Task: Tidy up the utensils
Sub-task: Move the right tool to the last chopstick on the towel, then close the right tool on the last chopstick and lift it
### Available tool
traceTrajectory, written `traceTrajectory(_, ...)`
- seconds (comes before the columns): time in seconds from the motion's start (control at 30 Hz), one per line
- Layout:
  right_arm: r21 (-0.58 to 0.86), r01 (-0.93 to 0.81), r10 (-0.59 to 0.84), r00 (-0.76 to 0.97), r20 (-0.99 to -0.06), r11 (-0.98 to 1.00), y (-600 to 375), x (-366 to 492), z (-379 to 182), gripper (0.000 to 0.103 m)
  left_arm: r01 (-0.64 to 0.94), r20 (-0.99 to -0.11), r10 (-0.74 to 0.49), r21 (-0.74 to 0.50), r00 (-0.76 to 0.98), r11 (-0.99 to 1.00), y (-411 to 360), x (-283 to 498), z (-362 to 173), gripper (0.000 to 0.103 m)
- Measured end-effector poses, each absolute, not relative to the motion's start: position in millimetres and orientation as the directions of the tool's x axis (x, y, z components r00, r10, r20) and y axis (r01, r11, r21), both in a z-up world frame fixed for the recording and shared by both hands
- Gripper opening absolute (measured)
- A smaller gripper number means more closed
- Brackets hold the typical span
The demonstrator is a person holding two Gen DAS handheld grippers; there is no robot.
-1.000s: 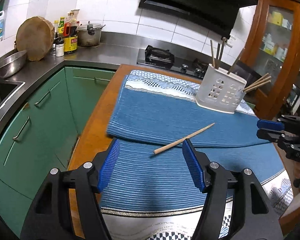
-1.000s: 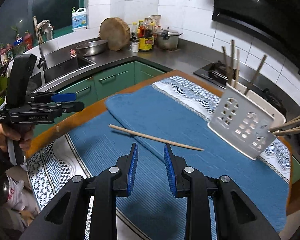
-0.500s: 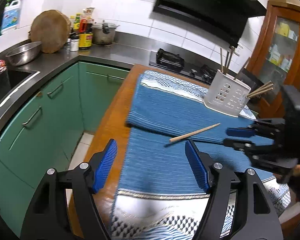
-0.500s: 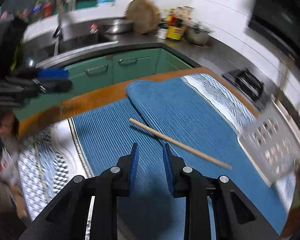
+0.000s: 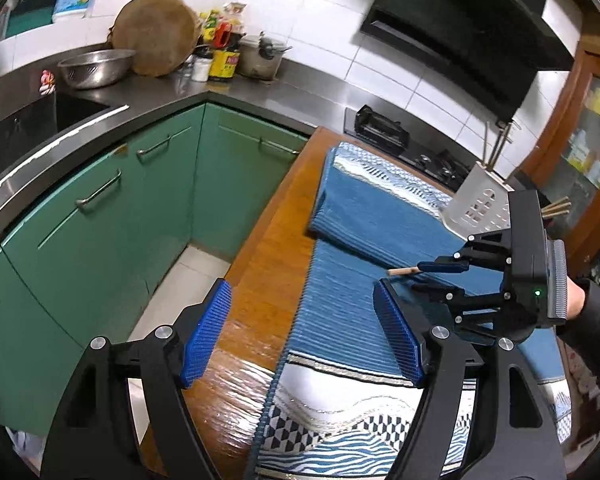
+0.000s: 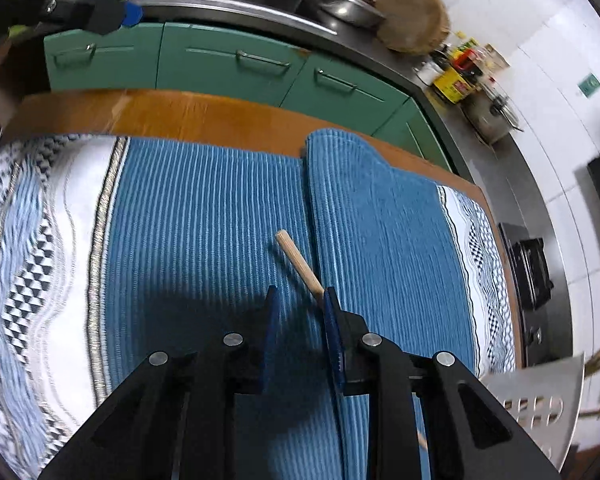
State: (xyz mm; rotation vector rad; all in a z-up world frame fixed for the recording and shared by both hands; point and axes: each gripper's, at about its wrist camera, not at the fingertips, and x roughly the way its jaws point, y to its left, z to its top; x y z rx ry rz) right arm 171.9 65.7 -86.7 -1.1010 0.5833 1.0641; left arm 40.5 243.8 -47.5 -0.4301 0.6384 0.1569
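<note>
A single wooden chopstick (image 6: 300,262) lies on the blue striped mat (image 6: 204,232). My right gripper (image 6: 300,300) is down over it, jaws slightly apart, with the stick passing between the blue pads and touching the right one. In the left wrist view only the stick's end (image 5: 401,271) shows, by the right gripper (image 5: 432,278). My left gripper (image 5: 300,332) is wide open and empty over the table's left edge. A white perforated utensil holder (image 5: 478,210) with several chopsticks stands at the far right of the mat; it also shows in the right wrist view (image 6: 540,404).
The wooden table (image 5: 272,256) has a folded blue mat (image 5: 372,216) on top. Green cabinets (image 5: 100,216) and a steel counter with sink, bowl (image 5: 94,66), chopping block (image 5: 156,34), bottles and a pot lie to the left. A gas hob (image 5: 416,152) is behind the table.
My right gripper has swung down and in over the chopstick, which now lies between its pads. My left gripper has drawn back and left toward the table edge, still open.
</note>
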Motion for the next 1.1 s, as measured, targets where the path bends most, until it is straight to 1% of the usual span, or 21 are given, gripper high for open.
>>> traceTrajectory(0.13,-0.444,-0.895,0.389,0.427,-0.816,0.052,72,179,-98,0.020,-0.274,-0.612,0.008,-0.342,0.791,0.899,245,43,-51,0.073)
traceTrajectory(0.17,-0.450,-0.892,0.390,0.431,-0.814,0.049,72,178,-99,0.013,-0.273,-0.613,0.007,-0.341,0.790,0.900,245,44,-51,0.073)
traceTrajectory(0.23,-0.467,-0.883,0.393,0.447,-0.803,0.049,74,176,-100,0.006,-0.268,-0.615,0.003,-0.340,0.788,0.901,244,46,-52,0.073)
traceTrajectory(0.27,-0.470,-0.881,0.401,0.449,-0.798,0.052,73,175,-99,0.000,-0.267,-0.615,0.003,-0.339,0.789,0.902,242,46,-52,0.073)
traceTrajectory(0.5,-0.472,-0.875,0.458,0.464,-0.758,0.104,64,162,-72,0.000,-0.238,-0.600,-0.026,-0.356,0.799,0.904,234,48,-49,0.073)
traceTrajectory(0.63,-0.437,-0.880,0.512,0.468,-0.721,0.187,49,158,-41,0.000,-0.208,-0.590,-0.047,-0.356,0.806,0.911,223,48,-45,0.073)
traceTrajectory(0.7,-0.399,-0.884,0.539,0.465,-0.702,0.242,41,157,-24,0.000,-0.192,-0.582,-0.058,-0.359,0.811,0.913,217,49,-43,0.075)
traceTrajectory(0.93,-0.181,-0.884,0.650,0.443,-0.618,0.431,-12,172,44,0.000,-0.121,-0.567,-0.109,-0.354,0.817,0.927,192,57,-35,0.075)
traceTrajectory(1.03,-0.153,-0.865,0.662,0.469,-0.584,0.478,-27,175,61,0.000,-0.105,-0.563,-0.122,-0.353,0.817,0.930,184,59,-33,0.075)
traceTrajectory(1.1,-0.143,-0.868,0.657,0.458,-0.598,0.475,-28,177,60,0.000,-0.099,-0.563,-0.126,-0.351,0.817,0.931,181,59,-32,0.075)
